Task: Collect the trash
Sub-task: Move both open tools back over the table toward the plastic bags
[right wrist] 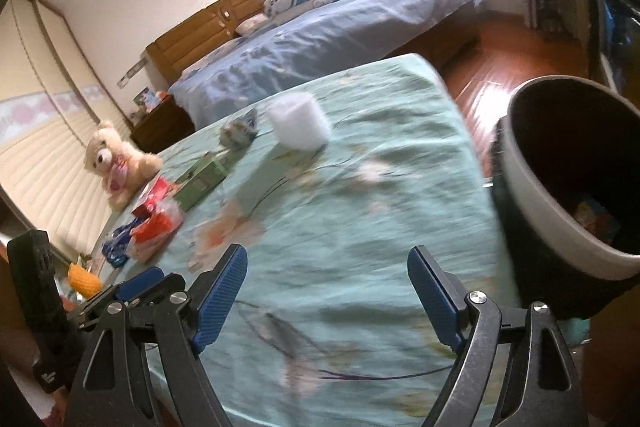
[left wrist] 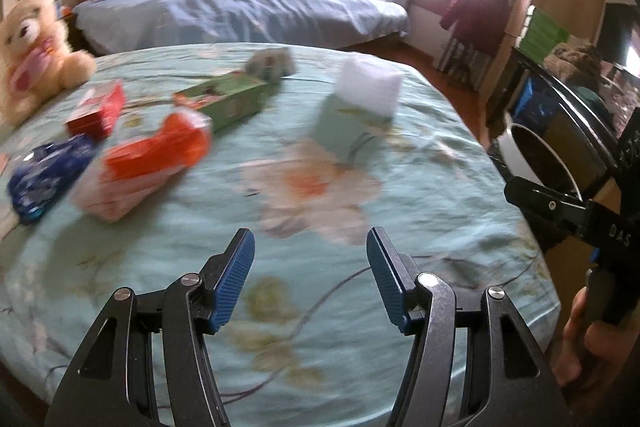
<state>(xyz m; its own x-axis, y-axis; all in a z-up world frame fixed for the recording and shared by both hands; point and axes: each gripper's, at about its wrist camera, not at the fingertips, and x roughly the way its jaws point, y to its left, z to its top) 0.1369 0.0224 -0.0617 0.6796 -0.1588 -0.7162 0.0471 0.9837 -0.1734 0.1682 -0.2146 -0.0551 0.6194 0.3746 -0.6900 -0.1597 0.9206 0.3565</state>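
The trash lies in a loose cluster at about ten o'clock from our left gripper (left wrist: pixel 311 255): an orange wrapper (left wrist: pixel 154 157) nearest, a blue packet (left wrist: pixel 46 175) at its left, a red box (left wrist: pixel 98 109) behind, and a green box (left wrist: pixel 226 101) beyond that, all on the floral cloth (left wrist: pixel 280 267). The bin (right wrist: pixel 568 179) stands off the table edge at about two o'clock from our right gripper (right wrist: pixel 328 291), with some scraps already inside. Both grippers hover wide open and hold nothing. The orange wrapper looks like our next pick; its long axis runs from seven to one o'clock, as does the green box's, whose near end points toward the wrapper. To do this well, we judge the left gripper should turn so its fingers straddle the wrapper across its short side, then close gently, since it looks soft and crinkly. The bear (left wrist: pixel 34 47) and the white cup (left wrist: pixel 368 87) should stay put.
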